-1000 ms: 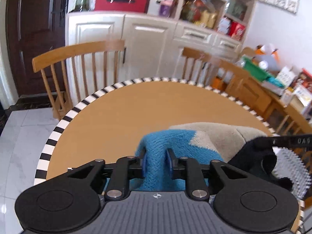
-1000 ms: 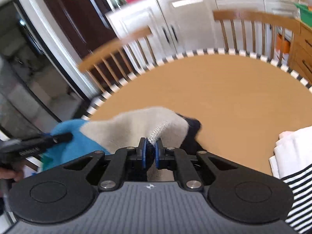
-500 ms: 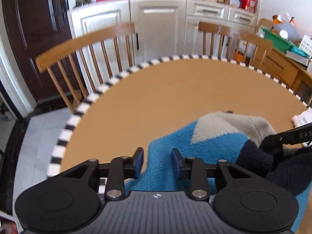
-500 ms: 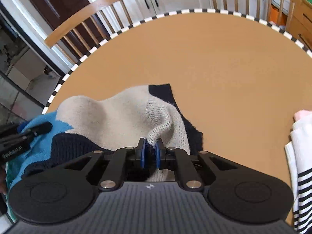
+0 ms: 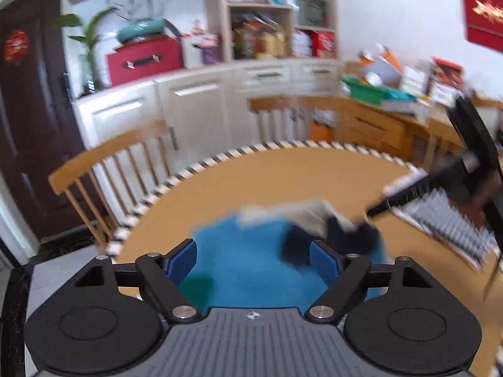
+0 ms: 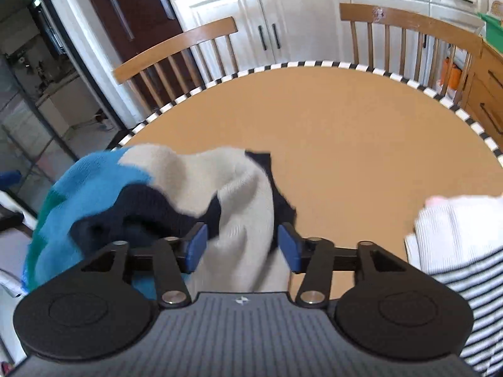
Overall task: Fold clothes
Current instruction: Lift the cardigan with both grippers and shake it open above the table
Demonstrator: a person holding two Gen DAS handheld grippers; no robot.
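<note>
Lying bunched on the round tan worktop (image 6: 361, 132) with its black-and-white striped rim is a knitted sweater in blue, cream and navy blocks (image 6: 232, 194), heaped near the worktop's near-left edge, with the blue part hanging towards that edge. The right hand-held gripper (image 6: 242, 245) is released, its blue pads (image 6: 196, 246) spread wide to either side of a cream fold without pinching it. The left hand-held gripper (image 5: 253, 259) is likewise released, jaws far apart, hovering over the blue part of the same sweater (image 5: 251, 257); this view is motion-blurred. To the right of the sweater sits a folded white and black-striped garment (image 6: 465, 251), close beside the right hand-held gripper. Two wooden spindle-back chairs (image 6: 176, 59) stand at the worktop's far side, with white cabinets (image 6: 283, 9) behind them.
</note>
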